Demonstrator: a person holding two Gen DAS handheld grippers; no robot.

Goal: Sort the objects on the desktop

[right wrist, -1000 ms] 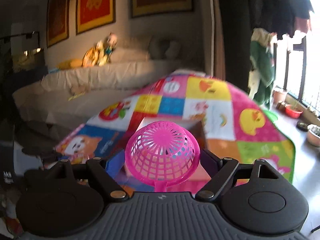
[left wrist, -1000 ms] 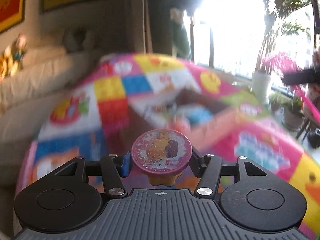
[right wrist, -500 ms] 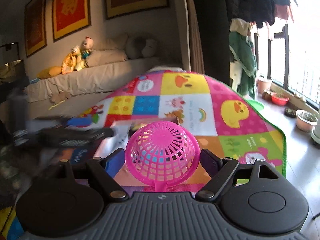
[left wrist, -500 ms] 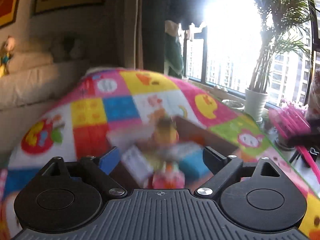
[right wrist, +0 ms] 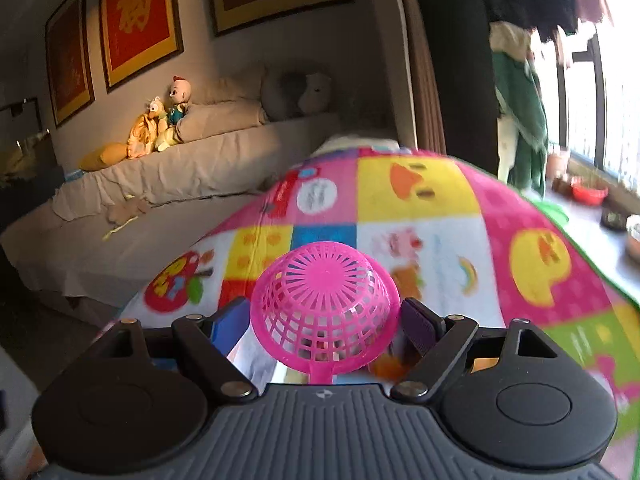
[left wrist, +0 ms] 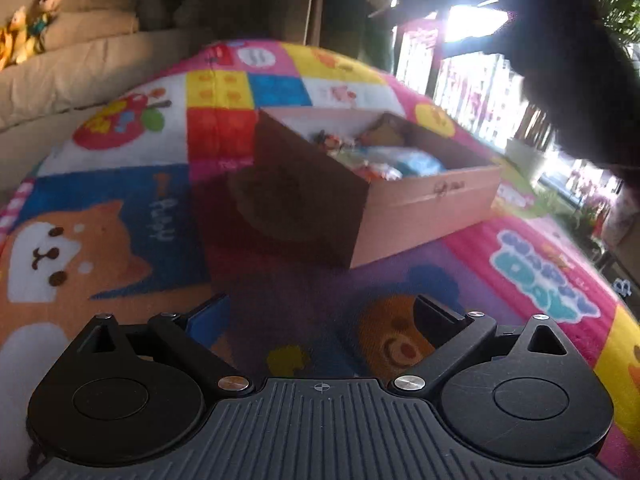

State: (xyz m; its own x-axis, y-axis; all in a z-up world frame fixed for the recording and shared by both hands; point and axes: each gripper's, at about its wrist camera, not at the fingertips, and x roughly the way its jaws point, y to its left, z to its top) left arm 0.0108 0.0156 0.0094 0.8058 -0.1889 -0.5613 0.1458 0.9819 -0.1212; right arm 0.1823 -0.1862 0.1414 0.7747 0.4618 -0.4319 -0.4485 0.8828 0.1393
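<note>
**Pink basket in right gripper; left gripper empty**

Pink plastic lattice basket, dome-shaped with its short handle stub at the near edge, sits between the fingers of the right gripper, which is closed on it above the colourful patchwork play mat. Left gripper is spread wide with nothing between its fingers, hovering over the same mat. Beyond it, centre-far, stands a shallow brown cardboard box holding several small toys, blurred. A beige sofa with stuffed dolls lies far left; red framed pictures hang above it.
</note>
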